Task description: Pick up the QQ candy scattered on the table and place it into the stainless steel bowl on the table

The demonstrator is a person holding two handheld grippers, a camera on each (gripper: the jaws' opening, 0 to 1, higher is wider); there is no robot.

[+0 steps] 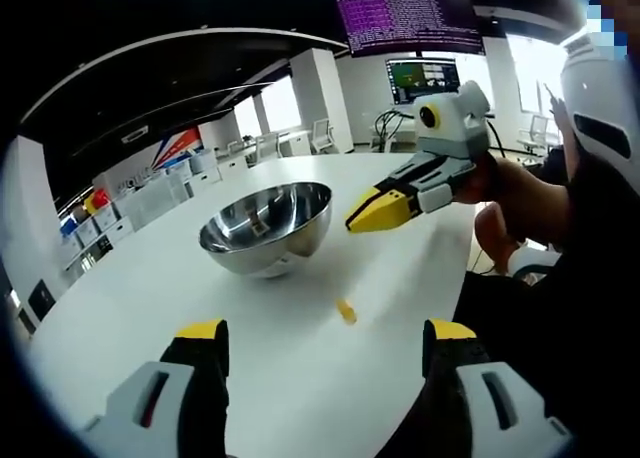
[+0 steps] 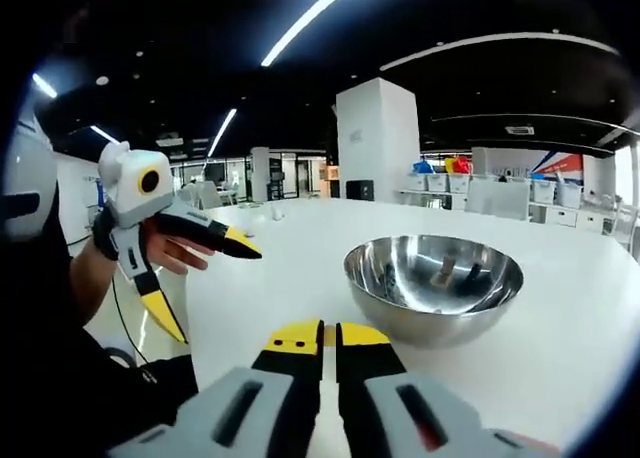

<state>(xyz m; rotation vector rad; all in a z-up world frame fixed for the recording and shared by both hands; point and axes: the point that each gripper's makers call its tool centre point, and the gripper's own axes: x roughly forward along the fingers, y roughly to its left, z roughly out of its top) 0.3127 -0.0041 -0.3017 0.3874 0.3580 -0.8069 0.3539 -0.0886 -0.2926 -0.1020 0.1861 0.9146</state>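
Yellow-tipped jaws of the left tool (image 1: pixel 318 340) stand wide apart at 6 o'clock in the left gripper view, framing a single yellow QQ candy (image 1: pixel 346 311) on the white counter (image 1: pixel 150 318). At 11 o'clock from the candy sits the stainless steel bowl (image 1: pixel 266 228). The right tool (image 1: pixel 385 209) hovers beside the bowl's rim, jaws together, apparently empty. A clean pick likely means lowering the left tool straight over the candy, centring it between the jaws before closing.
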